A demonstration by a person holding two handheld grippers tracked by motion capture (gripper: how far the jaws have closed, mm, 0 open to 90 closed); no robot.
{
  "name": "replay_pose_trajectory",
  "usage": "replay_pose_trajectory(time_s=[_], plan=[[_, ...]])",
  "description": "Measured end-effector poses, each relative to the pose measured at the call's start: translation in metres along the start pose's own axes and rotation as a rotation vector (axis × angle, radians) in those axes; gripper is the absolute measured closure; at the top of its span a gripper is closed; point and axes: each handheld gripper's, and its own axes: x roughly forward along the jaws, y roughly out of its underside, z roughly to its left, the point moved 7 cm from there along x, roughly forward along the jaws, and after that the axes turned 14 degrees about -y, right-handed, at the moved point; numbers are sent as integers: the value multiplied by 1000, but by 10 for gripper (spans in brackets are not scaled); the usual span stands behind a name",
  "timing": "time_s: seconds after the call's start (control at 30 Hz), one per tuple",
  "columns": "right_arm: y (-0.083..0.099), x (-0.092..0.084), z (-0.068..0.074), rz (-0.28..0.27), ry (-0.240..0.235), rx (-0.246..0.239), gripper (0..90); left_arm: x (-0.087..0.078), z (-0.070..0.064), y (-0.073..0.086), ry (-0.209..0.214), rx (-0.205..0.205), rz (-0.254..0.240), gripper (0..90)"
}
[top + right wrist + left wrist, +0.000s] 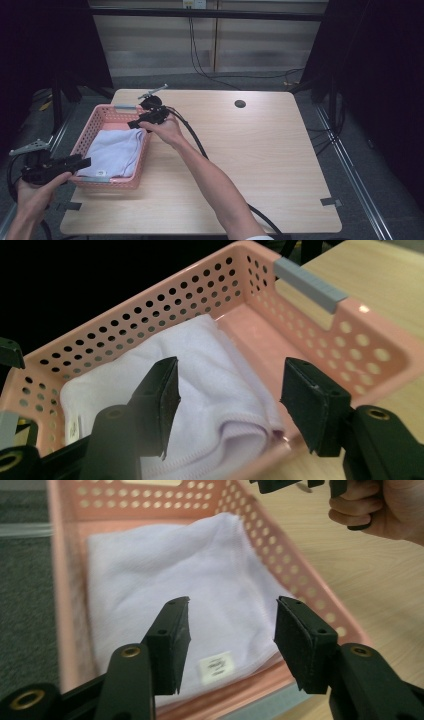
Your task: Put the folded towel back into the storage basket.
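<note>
A pink perforated basket [82, 137] stands at the table's left side, and a folded white towel [112, 152] lies flat inside it. My left gripper [85, 162] hovers at the basket's near left corner, jaws open, nothing between them. In the left gripper view the towel [200, 565] with its small label lies beyond the open left gripper [232, 615]. My right gripper [134, 124] is over the basket's far right rim, also open. In the right gripper view the right gripper [230, 375] stands above the towel's folded edge [200, 360] without touching it.
The basket has grey handle strips [310, 285] at both ends. The wooden table [260, 165] carries a round cable hole [240, 104] at the back and a tape mark [331, 202] near the front right. A black cable [192, 132] trails along my right forearm.
</note>
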Motion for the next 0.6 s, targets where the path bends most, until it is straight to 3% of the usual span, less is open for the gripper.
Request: replay_pose_trajectory(time_s=[0.2, 0.23, 0.27, 0.3, 0.37, 0.4, 0.6], plan=[[4, -38, 5, -23, 7, -52, 390, 1, -33, -8, 10, 21, -30, 449], [4, -38, 5, -23, 7, -52, 390, 1, -33, -8, 10, 21, -30, 448], [7, -46, 7, -25, 6, -57, 385, 3, -44, -8, 16, 30, -31, 448], [16, -66, 9, -36, 17, -69, 377, 5, -57, -7, 38, 58, -38, 430], [24, -81, 9, -42, 25, -74, 366, 7, -65, -6, 40, 63, -33, 411], [29, -89, 9, -46, 27, -75, 364, 11, -79, -6, 47, 75, -30, 406], [60, -136, 10, -66, 54, -85, 355, 25, -118, -7, 58, 99, -37, 341]])
